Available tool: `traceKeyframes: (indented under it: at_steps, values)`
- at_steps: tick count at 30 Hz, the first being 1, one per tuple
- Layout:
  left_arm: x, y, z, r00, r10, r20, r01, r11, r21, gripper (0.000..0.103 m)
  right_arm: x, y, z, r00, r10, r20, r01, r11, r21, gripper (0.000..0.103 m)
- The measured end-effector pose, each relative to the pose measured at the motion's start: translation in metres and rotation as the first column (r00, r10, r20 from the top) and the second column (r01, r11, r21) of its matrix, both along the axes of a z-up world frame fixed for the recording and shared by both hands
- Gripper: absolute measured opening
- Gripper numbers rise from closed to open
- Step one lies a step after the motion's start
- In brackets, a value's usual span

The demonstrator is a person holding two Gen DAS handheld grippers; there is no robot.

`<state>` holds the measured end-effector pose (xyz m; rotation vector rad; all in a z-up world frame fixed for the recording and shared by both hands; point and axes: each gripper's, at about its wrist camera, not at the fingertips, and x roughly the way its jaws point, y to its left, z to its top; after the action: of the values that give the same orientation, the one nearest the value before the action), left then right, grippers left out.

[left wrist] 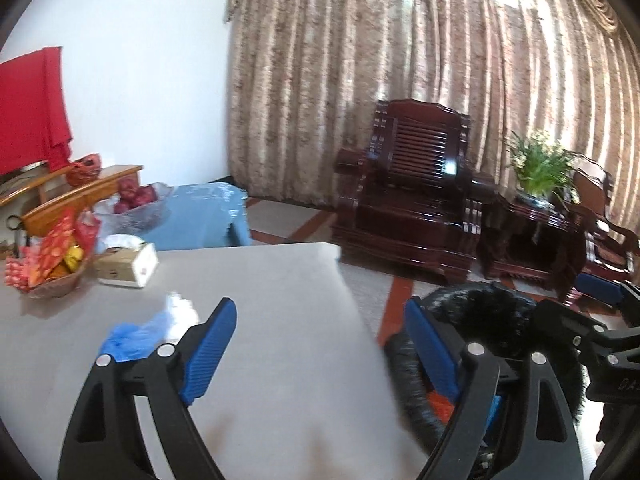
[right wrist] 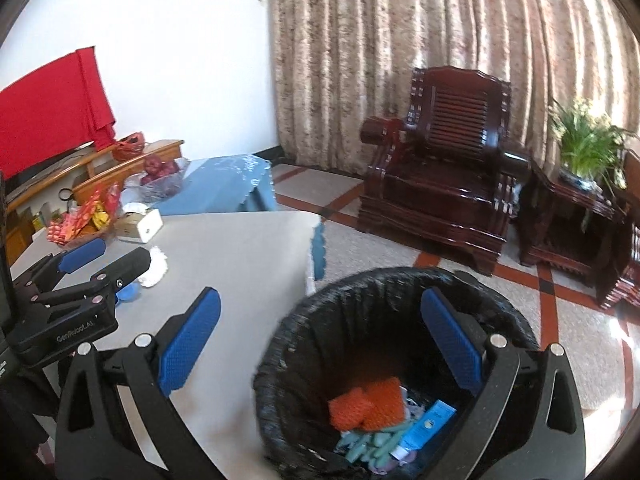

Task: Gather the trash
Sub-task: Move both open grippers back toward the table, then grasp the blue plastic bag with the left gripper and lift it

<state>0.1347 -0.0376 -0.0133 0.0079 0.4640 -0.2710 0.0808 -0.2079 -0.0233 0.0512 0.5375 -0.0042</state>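
The bin, lined with a black bag, stands on the floor by the grey table's right edge. It holds orange mesh, a blue carton and teal scraps. My right gripper hangs open above the bin's mouth with nothing between its pads. My left gripper is open and empty over the table's right edge, with the bin behind its right finger. On the table left of it lie a crumpled blue piece and a white tissue.
A snack basket, a tissue box and a bowl of apples stand at the table's far left. A dark wooden armchair, a side table with a plant and curtains fill the back.
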Motion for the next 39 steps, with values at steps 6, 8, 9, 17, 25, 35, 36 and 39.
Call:
traceKeyframes:
  at_steps: [6,8,9,17,25,35,36,39]
  values:
    - [0.001,0.038,0.000,0.997,0.079,0.012,-0.079,0.997,0.009,0.084,0.016,0.035,0.001,0.998,0.064,0.005,-0.064,0.998,0.004,0.098]
    - [0.001,0.047,-0.002,0.995,0.099,0.009,-0.099,0.995,0.009,0.084,0.021,0.044,-0.001,0.997,0.083,0.003,-0.083,0.997,0.004,0.098]
    - [0.001,0.055,-0.003,0.994,0.113,0.008,-0.114,0.993,0.010,0.084,0.024,0.050,-0.002,0.996,0.093,0.000,-0.093,0.996,0.003,0.098]
    - [0.001,0.099,-0.016,0.979,0.202,0.002,-0.202,0.978,0.046,0.084,0.046,0.089,-0.017,0.986,0.165,-0.020,-0.165,0.986,0.014,0.098]
    - [0.025,0.153,-0.048,0.948,0.317,-0.030,-0.312,0.944,0.106,0.084,0.074,0.119,-0.046,0.978,0.201,-0.060,-0.200,0.980,0.025,0.098]
    - [0.075,0.190,-0.102,0.910,0.352,-0.218,-0.340,0.936,0.095,0.084,0.097,0.150,-0.073,0.963,0.236,-0.128,-0.241,0.970,-0.022,0.098]
    - [0.079,0.190,-0.105,0.907,0.356,-0.225,-0.344,0.934,0.091,0.084,0.100,0.151,-0.076,0.962,0.236,-0.135,-0.241,0.970,-0.024,0.098]
    - [0.089,0.189,-0.111,0.901,0.358,-0.244,-0.345,0.934,0.094,0.084,0.110,0.153,-0.081,0.960,0.236,-0.148,-0.243,0.970,-0.029,0.098]
